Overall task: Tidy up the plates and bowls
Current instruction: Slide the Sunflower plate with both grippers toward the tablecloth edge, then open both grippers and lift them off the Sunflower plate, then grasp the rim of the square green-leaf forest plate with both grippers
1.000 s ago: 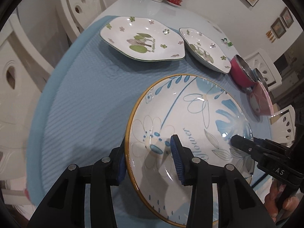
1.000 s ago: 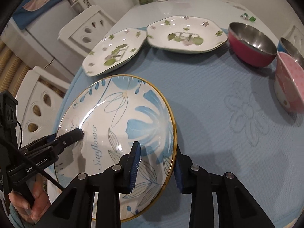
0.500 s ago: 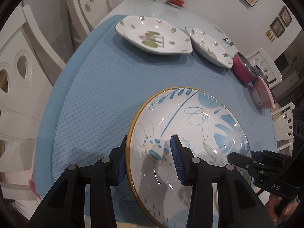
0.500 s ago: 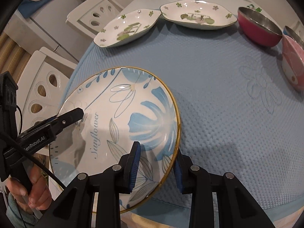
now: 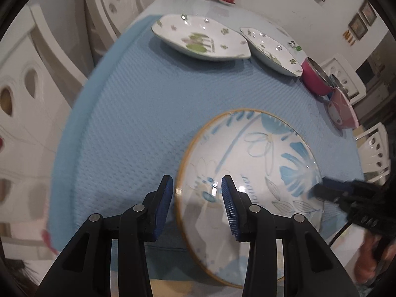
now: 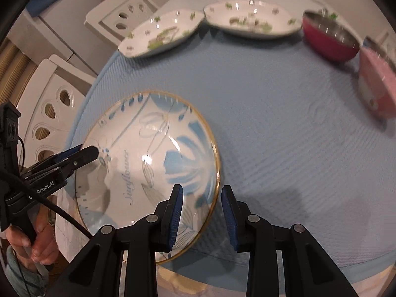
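Observation:
A round plate (image 5: 250, 168) with blue flower prints and a gold rim hangs tilted over the near edge of the blue mat (image 5: 148, 111). My left gripper (image 5: 197, 185) is shut on its left rim. In the right wrist view the same plate (image 6: 148, 160) fills the lower left, and my right gripper (image 6: 201, 195) is shut on its right rim. Each gripper shows in the other's view: the right gripper (image 5: 321, 190) at the plate's far side, the left gripper (image 6: 91, 152) likewise, with a hand (image 6: 42, 242) under it.
Two white plates with green motifs (image 5: 200, 39) (image 5: 272, 49) lie side by side at the back of the mat. A red bowl (image 6: 329, 39) with a steel inside and a pink bowl (image 6: 378, 86) stand at the back right. White chairs (image 5: 22, 86) ring the table.
Both grippers have carried the plate back toward the near edge of the table, so the white plates and bowls now lie farther off. Neither grip has changed.

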